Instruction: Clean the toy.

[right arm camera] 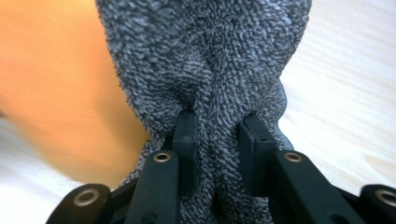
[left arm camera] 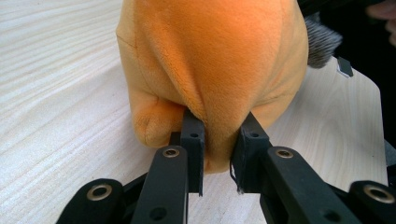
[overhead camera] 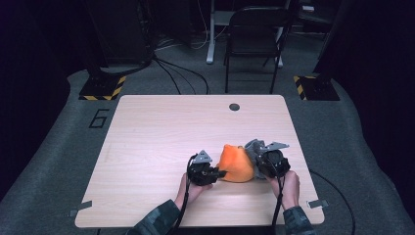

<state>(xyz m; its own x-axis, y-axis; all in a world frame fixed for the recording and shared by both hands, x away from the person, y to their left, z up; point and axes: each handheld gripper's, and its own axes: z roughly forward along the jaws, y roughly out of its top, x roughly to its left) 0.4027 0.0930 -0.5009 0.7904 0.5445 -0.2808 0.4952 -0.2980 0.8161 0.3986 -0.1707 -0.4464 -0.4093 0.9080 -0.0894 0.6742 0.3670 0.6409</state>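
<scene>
**Both grippers clamped on a plush toy near the front edge of the table**

Nearest to view are the person's two hands at the table's front edge, each holding a gripper. The left gripper (overhead camera: 219,173) has its jaws pinched on a fold of the orange plush toy (overhead camera: 236,164); in the left gripper view the orange plush (left arm camera: 210,60) bulges out above the two black pads, squeezed tight between them. The right gripper (overhead camera: 258,166) is closed the same way on the toy's grey part (overhead camera: 253,147), and in the right gripper view the grey fabric (right arm camera: 205,60) is bunched into a ridge between the jaws, with orange showing to its left.

The toy sits between the two grippers, on the right half of the wooden table (overhead camera: 161,127), close to the front edge. Beyond the far edge a dark folding chair (overhead camera: 254,39) stands on the grey floor.
</scene>
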